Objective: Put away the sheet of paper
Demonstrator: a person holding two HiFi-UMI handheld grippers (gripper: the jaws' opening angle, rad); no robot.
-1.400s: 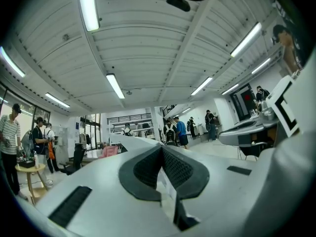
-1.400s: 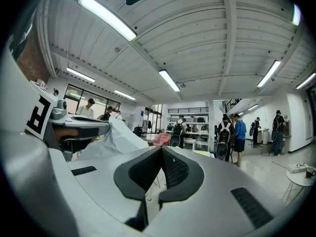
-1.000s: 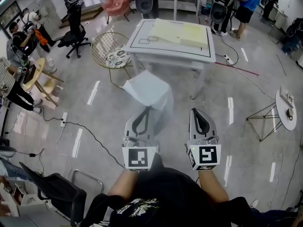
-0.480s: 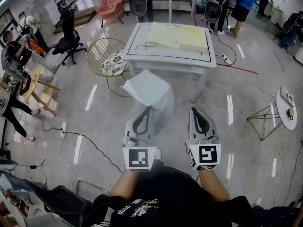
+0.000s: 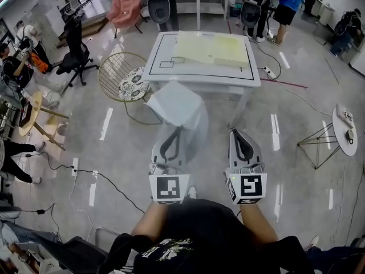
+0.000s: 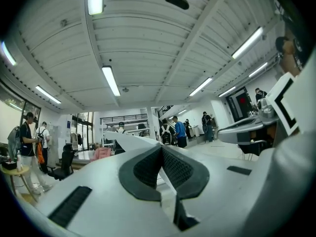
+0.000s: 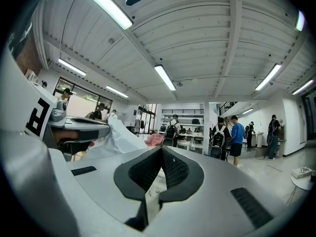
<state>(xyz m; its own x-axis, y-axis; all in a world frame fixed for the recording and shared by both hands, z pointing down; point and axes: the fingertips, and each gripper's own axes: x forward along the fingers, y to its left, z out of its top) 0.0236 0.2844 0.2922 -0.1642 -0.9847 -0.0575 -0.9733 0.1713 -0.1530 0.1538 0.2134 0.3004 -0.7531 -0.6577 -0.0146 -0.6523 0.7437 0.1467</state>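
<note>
- Clamping one edge of the sheet of paper (image 5: 178, 106), the left gripper (image 5: 174, 133) has its jaws pressed together on it. The sheet rises loosely ahead of the tips, above the floor (image 5: 114, 147).
- Just to its side, the right gripper (image 5: 235, 133) points level. Its jaws are closed together with nothing between them, and it is clear of the sheet.
- Beyond the sheet stands a white bench (image 5: 188, 68) with a black line drawn round its top. In the head view the sheet's upper edge overlaps the bench's near edge.
- Pale yellow sheets (image 5: 214, 47) lie on the far part of the bench.
- A wire chair (image 5: 132, 76) with a patterned cushion sits just left of the bench.
- Farther back are a pink chair (image 5: 124, 7) and a black office chair (image 5: 74, 44).
</note>
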